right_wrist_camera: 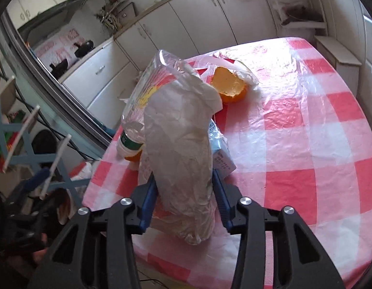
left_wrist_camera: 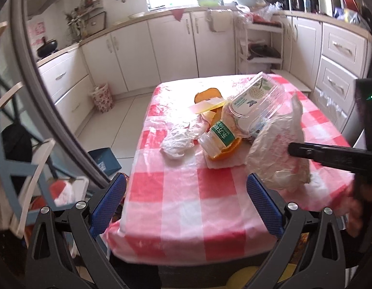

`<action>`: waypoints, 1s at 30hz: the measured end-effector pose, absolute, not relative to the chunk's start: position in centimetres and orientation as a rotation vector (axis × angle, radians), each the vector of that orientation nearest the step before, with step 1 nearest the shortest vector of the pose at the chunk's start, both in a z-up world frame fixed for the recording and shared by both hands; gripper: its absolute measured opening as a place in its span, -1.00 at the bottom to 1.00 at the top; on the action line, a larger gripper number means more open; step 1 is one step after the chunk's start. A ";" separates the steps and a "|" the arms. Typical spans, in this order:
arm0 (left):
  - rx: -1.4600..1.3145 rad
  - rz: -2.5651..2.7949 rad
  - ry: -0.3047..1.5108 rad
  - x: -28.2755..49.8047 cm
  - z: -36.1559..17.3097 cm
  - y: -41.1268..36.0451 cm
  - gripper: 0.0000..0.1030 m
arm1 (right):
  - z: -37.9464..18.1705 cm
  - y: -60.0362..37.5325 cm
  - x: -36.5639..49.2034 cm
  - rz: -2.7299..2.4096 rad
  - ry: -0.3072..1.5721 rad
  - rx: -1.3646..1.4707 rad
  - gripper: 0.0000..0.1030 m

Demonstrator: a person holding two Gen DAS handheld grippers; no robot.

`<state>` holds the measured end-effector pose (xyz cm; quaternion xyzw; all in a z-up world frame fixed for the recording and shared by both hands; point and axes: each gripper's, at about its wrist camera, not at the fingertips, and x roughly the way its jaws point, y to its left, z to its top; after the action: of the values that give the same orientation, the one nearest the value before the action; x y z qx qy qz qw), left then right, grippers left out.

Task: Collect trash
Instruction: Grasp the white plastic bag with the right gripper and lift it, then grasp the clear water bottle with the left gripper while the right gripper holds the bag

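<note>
Right claw [right_wrist_camera: 183,190] clamped on a crumpled bag [right_wrist_camera: 183,159], first pick of the trash.

Both blue pads press the bag's sides; it stands at the near edge of the counter [right_wrist_camera: 306,144], leaning on a bottle [right_wrist_camera: 135,130] and orange peel [right_wrist_camera: 230,86]. My left claw [left_wrist_camera: 186,207] hangs open and empty over the counter's near corner. Next I judge a clean lift without dragging the bottle, then a bin, perhaps the floral one [left_wrist_camera: 102,96].

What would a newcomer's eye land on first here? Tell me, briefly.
The right gripper clamps a crumpled translucent plastic bag above the near edge of the red-and-white checked tablecloth. Behind it lies a trash heap: a clear plastic bottle and orange peel. The left gripper hangs open and empty.
</note>
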<state>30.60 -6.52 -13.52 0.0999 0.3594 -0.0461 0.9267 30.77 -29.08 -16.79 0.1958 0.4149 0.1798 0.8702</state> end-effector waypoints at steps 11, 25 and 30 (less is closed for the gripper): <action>0.266 -0.165 0.693 37.7 -15.4 -11.0 0.87 | -14.9 -33.4 29.3 0.361 0.754 0.506 -0.49; 0.389 -0.319 0.688 41.7 -15.7 -17.0 0.77 | -16.0 -36.0 28.6 0.302 0.753 0.646 -0.41; 0.309 -0.299 0.741 41.6 -15.4 -16.9 0.34 | -16.1 -36.8 28.3 0.298 0.745 0.667 -0.40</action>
<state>41.64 -16.94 -15.37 0.1498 0.3591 -0.1449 0.9097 28.32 -36.75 -16.06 0.3185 0.3558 0.1425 0.8670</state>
